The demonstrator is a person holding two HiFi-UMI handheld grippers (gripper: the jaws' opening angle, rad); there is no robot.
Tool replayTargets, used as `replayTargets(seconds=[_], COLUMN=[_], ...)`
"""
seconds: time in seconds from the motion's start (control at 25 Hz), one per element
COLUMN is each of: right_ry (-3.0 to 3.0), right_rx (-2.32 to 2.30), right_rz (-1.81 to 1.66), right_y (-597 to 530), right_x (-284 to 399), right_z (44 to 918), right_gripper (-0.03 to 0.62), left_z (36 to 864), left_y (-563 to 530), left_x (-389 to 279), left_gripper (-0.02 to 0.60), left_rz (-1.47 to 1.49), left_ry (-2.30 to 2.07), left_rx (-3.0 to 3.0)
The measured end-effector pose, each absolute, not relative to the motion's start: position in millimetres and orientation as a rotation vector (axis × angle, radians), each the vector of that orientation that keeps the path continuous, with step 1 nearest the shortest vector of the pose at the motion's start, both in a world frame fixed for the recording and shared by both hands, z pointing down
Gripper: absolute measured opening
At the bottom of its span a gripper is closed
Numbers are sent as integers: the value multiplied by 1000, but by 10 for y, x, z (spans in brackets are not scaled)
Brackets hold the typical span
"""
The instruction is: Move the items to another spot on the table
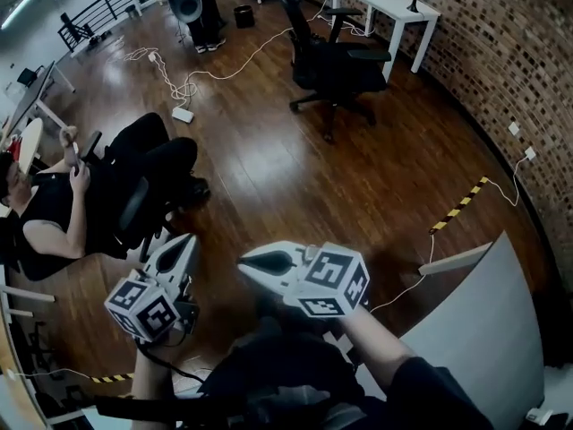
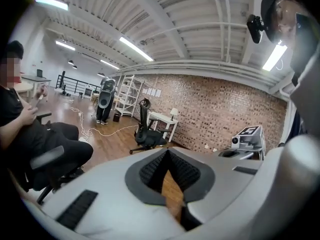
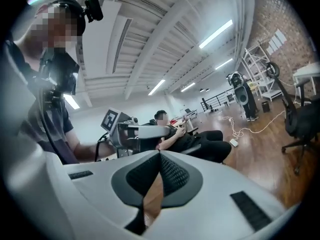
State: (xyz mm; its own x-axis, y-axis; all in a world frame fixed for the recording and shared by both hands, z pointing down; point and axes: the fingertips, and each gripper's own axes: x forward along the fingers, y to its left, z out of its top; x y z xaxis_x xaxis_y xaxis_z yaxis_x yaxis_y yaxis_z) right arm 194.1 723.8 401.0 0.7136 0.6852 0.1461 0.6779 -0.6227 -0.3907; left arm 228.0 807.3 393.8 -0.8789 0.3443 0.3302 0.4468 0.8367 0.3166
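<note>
None of the items to be moved shows in any view. In the head view both grippers are held in the air over the wooden floor, close in front of the person holding them. My left gripper (image 1: 182, 243) is shut and holds nothing; its own view shows the pads of the left gripper (image 2: 168, 155) meeting with only floor behind. My right gripper (image 1: 247, 261) points left, also shut and holding nothing, and the right gripper (image 3: 159, 155) shows closed jaws in its own view. Each gripper sees the other: the right gripper (image 2: 248, 138) and the left gripper (image 3: 131, 131).
A pale grey table top (image 1: 488, 330) lies at the lower right. A seated person (image 1: 72, 195) is at the left. A black office chair (image 1: 336, 65), a white desk (image 1: 385, 3), floor cables (image 1: 179, 88) and striped tape (image 1: 458, 206) lie ahead, beside a brick wall (image 1: 528, 52).
</note>
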Motion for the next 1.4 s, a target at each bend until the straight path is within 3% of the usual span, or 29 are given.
replayTargets(seconds=[0.76,1.4], right_ry=[-1107,-1345], right_rx=[-2577,-2389], right_rz=[-140,32], right_y=[8747,9191], right_x=[2353,384], right_z=[3607,3887], right_gripper=[-18,-18], left_z=[4062,4110], left_y=[9409,9967], left_x=[2896,927], left_gripper=[6,6], left_rz=[-740,-581], left_ry=[-2835,-2826], left_rx=[-628,-407])
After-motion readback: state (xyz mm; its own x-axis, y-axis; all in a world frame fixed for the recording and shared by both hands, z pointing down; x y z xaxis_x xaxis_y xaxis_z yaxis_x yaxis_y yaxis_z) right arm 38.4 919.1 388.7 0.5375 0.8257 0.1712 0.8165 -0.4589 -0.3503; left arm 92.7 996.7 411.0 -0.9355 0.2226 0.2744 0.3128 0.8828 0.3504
